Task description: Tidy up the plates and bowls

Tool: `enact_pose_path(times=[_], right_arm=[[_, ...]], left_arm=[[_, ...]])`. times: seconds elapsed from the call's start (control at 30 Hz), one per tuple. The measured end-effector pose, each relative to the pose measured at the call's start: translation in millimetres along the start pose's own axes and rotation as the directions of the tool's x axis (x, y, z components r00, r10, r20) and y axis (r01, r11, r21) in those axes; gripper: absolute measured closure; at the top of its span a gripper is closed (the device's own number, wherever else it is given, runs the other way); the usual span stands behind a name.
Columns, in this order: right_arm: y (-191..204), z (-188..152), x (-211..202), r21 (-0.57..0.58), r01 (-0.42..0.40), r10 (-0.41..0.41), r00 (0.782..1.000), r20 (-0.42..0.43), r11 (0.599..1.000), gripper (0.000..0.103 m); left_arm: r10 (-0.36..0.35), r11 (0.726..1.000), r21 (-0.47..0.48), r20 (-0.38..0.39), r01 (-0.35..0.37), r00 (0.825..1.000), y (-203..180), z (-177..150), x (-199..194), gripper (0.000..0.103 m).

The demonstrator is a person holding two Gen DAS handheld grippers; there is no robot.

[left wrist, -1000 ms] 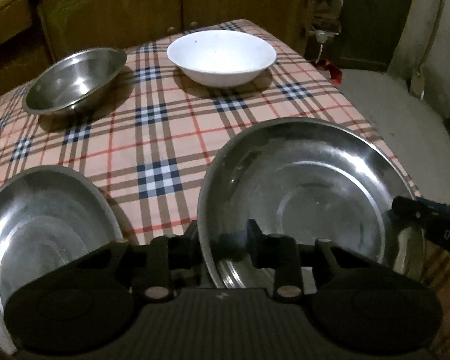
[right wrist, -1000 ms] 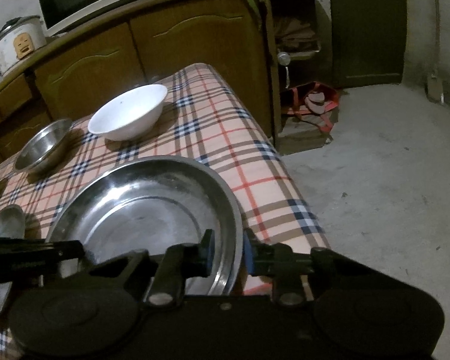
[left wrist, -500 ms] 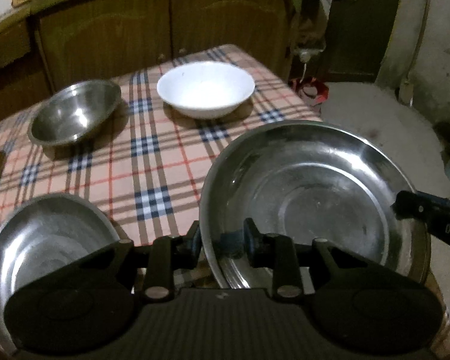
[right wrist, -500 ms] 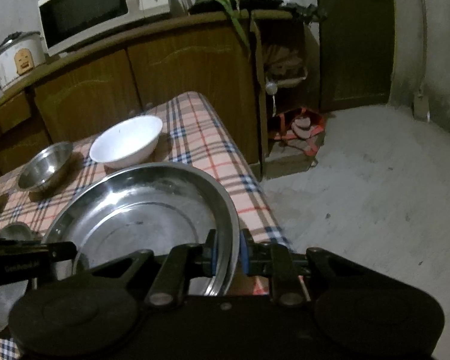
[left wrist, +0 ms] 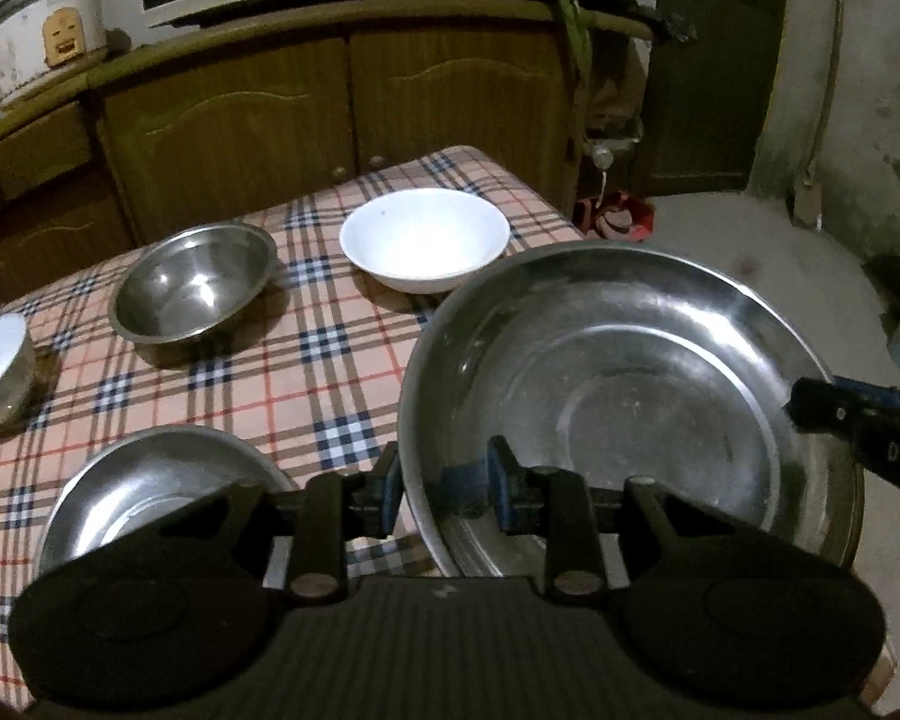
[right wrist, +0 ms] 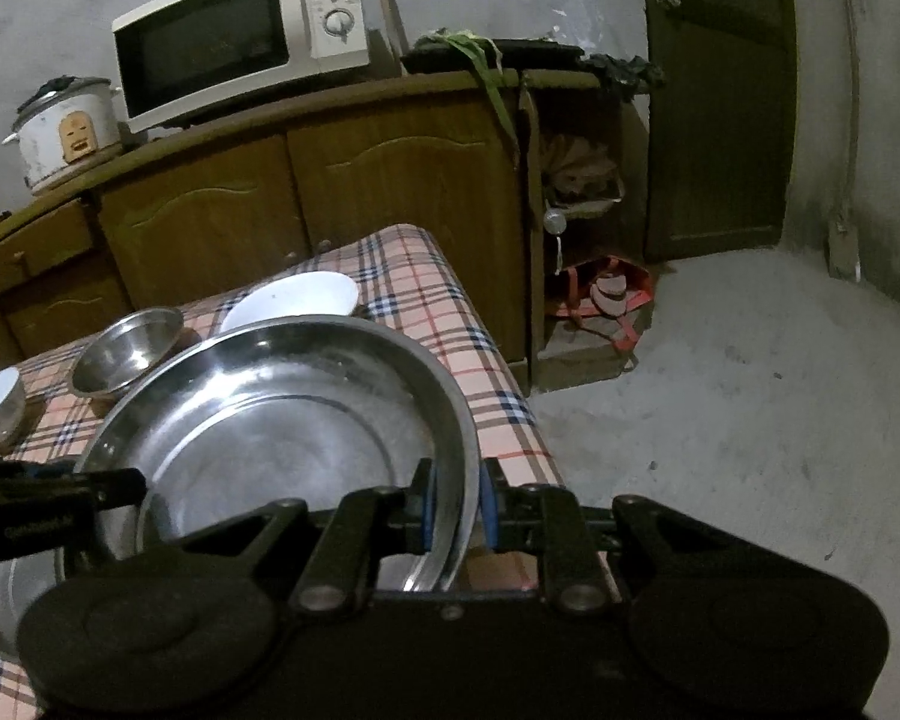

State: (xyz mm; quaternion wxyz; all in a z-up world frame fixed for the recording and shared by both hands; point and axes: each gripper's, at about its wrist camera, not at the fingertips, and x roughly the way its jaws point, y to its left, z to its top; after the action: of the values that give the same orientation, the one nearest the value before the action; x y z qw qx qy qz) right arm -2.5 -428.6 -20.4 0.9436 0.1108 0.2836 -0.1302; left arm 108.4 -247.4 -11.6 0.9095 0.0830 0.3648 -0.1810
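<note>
Large steel plate point(left wrist: 630, 384) held clear above desk point(left wrist: 306, 360), near its right edge. Left gripper point(left wrist: 444, 483) fingers clamped on plate's left rim, right gripper point(right wrist: 459, 510) fingers clamped on opposite rim. Smaller steel plate point(left wrist: 150, 480) lies on desk just left of it, likely stacking target.

A table is standing under a checked cloth point(left wrist: 306, 360) of peach, navy, red and brown. Behind it, a long wooden cabinet point(right wrist: 390, 198) with arched door panels is running along a grey wall. A white microwave point(right wrist: 240, 30) with two dials is sitting on the cabinet top, and a white rice cooker point(right wrist: 66, 132) is sitting just to its left. Green leaves point(right wrist: 480, 60) are hanging over the cabinet's right end, beside some dark clutter. Right of the cabinet, open shelves point(right wrist: 576, 192) are holding bundled things too dim to tell. A red bag point(right wrist: 606, 294) is lying on the grey concrete floor point(right wrist: 750, 420) below them. A dark door point(right wrist: 720, 96) is standing closed at the right.
</note>
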Motion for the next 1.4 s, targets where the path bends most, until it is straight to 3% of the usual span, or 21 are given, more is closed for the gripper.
enact_pose_path(times=[0.6,1.4], right_arm=[[49,1,-22,-0.070,-0.042,0.043,0.999,0.002,0.997,0.082],[135,-3,-22,-0.168,-0.128,0.125,0.992,-0.027,0.977,0.082]], left_arm=[[0.038,0.999,-0.028,0.030,-0.037,0.999,41,-11,-35,0.073],[0.123,0.987,-0.110,0.032,-0.119,0.992,111,-27,-61,0.074]])
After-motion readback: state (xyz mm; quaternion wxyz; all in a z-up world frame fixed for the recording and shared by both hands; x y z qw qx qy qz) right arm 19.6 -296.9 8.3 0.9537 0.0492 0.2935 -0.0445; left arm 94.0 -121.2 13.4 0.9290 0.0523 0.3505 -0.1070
